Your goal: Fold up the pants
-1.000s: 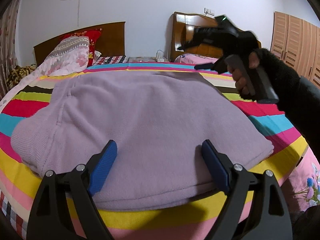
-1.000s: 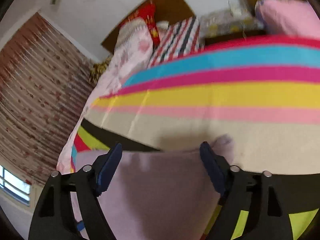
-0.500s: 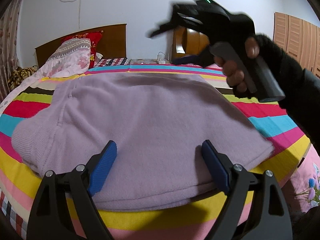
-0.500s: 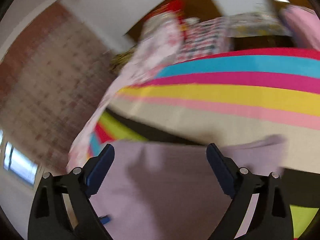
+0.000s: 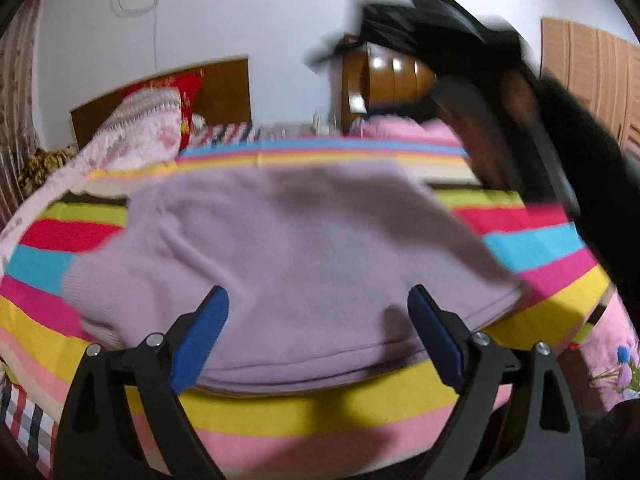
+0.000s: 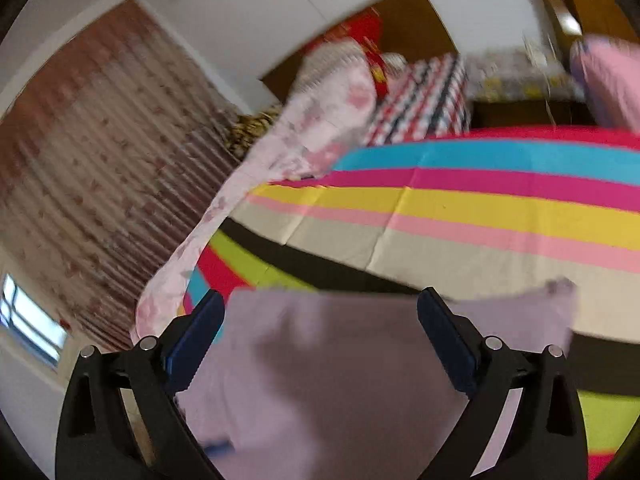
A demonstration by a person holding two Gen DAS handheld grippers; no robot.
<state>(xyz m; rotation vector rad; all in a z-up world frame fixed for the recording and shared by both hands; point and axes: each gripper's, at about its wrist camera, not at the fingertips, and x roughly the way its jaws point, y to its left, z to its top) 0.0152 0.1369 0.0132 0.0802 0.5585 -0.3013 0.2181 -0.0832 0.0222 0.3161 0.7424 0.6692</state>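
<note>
1. Your left gripper (image 5: pixel 318 334) stands with its jaws wide apart and nothing between the pads; they have just opened a little further; the near hem of the pants (image 5: pixel 288 256) lies below and beyond the tips, at 12 o'clock from them

2. Your right gripper (image 6: pixel 320 338) is likewise spread wide with nothing pinched; its jaws have just been opening; in its own view the lilac cloth (image 6: pixel 340 380) fills the space from 5 to 7 o'clock under the fingers, apart from the pads as far as the blur lets you tell

3. The pants lie as a folded lilac block in the middle of the striped bedspread (image 5: pixel 552 248), layered edges showing along the near side

4. Judge the cloth as soft, thick knit: light, limp, not slippery, nothing to break; it will sag and drag if lifted by one point; so pinch through all layers at a corner or along a hem, one gripper at each end, and keep the edge taut between them

5. Open room: bare bedspread runs from 9 round to 3 o'clock of the block; the pink quilt (image 5: pixel 132 148) sits at 10 o'clock, the wooden headboard (image 5: pixel 224 88) at 11; the bed's near edge drops off at 6 o'clock, just beside the hem, so fold away from it

6. Your right hand (image 5: pixel 516 120), seen blurred from the left camera, hangs above the 2 o'clock corner; mind the two tools crossing
</note>
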